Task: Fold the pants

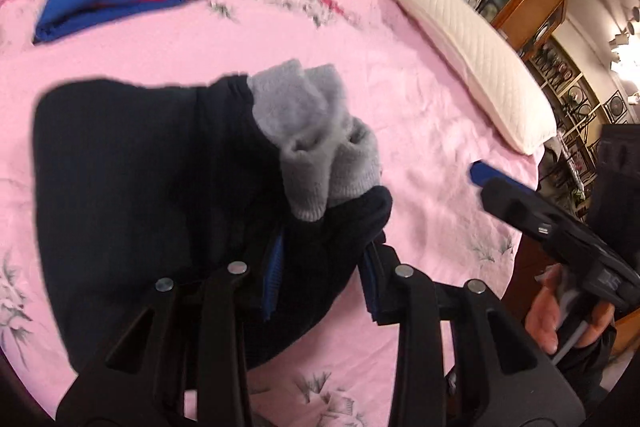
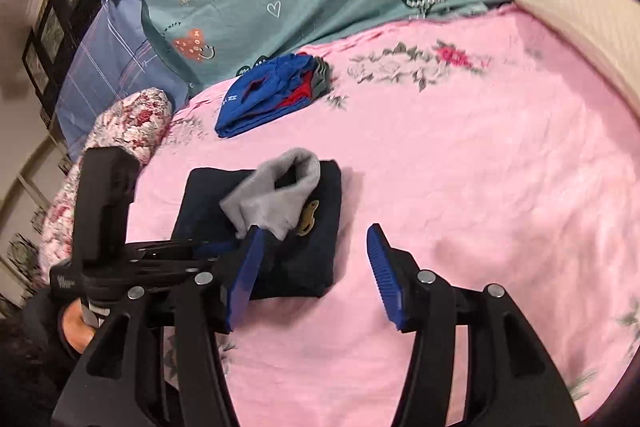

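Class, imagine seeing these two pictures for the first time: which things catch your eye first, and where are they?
A folded dark navy pair of pants with grey ribbed cuffs lies mid-bed on the pink floral bedsheet. The left gripper reaches onto it, the right gripper is open, and a folded blue garment stack sits behind.

Bare pink sheet (image 2: 460, 167) lies right of the pants (image 2: 304, 259).

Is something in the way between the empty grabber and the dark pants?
Nothing visible blocks it. The right gripper hovers with open jaws over bare pink bedsheet, right beside the folded dark navy pants. The left gripper already has the pants' near edge between its jaws, below the grey ribbed cuffs.
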### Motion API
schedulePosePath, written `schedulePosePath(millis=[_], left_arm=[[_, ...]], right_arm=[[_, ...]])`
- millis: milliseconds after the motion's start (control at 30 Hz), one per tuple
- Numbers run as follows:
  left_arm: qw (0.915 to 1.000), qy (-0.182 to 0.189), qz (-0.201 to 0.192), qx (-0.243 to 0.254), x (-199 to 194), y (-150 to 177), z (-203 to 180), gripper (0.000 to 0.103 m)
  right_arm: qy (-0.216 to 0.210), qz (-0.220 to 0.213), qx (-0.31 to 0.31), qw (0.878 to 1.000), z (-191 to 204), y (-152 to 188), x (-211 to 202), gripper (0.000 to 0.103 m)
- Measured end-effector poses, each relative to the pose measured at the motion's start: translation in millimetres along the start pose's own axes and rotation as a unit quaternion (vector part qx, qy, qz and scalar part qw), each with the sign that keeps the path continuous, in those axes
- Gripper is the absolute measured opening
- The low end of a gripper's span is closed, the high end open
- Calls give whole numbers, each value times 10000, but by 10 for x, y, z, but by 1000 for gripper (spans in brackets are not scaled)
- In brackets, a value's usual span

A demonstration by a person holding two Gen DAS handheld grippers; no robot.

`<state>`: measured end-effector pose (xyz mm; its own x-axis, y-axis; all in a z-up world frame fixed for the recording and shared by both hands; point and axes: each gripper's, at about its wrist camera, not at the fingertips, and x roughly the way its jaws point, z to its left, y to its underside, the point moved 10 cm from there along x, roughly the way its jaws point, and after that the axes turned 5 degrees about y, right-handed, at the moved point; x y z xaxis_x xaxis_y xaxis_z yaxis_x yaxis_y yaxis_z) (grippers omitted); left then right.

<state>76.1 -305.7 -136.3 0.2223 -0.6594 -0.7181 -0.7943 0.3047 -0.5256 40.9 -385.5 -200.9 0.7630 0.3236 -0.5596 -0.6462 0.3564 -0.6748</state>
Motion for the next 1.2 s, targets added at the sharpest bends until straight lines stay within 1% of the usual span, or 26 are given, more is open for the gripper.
schedulePosePath(millis=[67,100,167,200,233,267,300,333,367,433,467,567,633,733,833,867,900,933,967,1000,1033,1100,1200], left_arm=[[9999,86,-121,-60,-254,1,-18,35],[9996,122,-237,-92,-446,26,-16,37],[9990,115,-405,-134,-741,110,32,46],[9986,86,-477,-200,-834,119,91,56],[9980,112,-543,-296,-934,158,145,78],[9972,180,-639,-357,-988,180,167,89],[9957,172,-815,-393,-1060,177,212,95],[9952,82,-895,-389,-1087,155,261,95],[9953,41,-861,-451,-1064,153,313,95],[9941,283,-677,-794,-992,181,400,92],[9933,341,-702,-848,-1013,180,426,92],[9901,132,-1079,-884,-1229,107,577,92],[9876,49,-1228,-973,-1367,115,725,92],[9856,-213,-1273,-1088,-1340,150,928,92],[9875,-416,-1096,-1057,-1208,227,992,92],[9887,-503,-1038,-963,-1171,247,987,92],[9895,-637,-986,-845,-1118,253,969,92],[9899,-695,-965,-774,-1110,273,961,92],[9901,-715,-956,-732,-1104,286,954,92],[9901,-733,-964,-706,-1125,302,957,92],[9896,-765,-1002,-694,-1154,307,966,92],[9873,-853,-1139,-710,-1215,289,1011,92],[9846,-897,-1305,-735,-1267,232,1004,92]], right_arm=[[-160,21,54,9999,56,-58,69,71],[-214,22,68,9997,75,-96,93,74],[-481,34,74,9988,194,-171,159,82],[-599,60,54,9982,259,-208,195,82],[-687,106,46,9976,342,-240,247,84],[-746,185,76,9970,419,-277,300,87],[-794,320,125,9963,491,-266,357,88],[-824,481,203,9952,561,-238,416,90],[-825,667,326,9938,596,-200,479,90],[-788,985,507,9907,625,-91,537,90],[-593,1089,545,9908,599,-24,534,90],[-310,1033,411,9933,546,95,330,90],[-262,1098,382,9929,520,241,207,90],[-243,1316,458,9899,525,519,209,90],[-492,1526,516,9857,704,713,384,90],[-591,1539,531,9849,763,741,438,88],[-698,1616,499,9831,837,793,516,82],[-709,1728,450,9814,883,859,595,45],[-722,1849,398,9793,922,914,653,34],[-684,1783,293,9811,955,917,655,29],[-597,1567,3,9858,1016,859,588,25],[-511,1177,-485,9906,1166,695,407,23],[-332,621,-1251,9896,1403,324,160,21]])
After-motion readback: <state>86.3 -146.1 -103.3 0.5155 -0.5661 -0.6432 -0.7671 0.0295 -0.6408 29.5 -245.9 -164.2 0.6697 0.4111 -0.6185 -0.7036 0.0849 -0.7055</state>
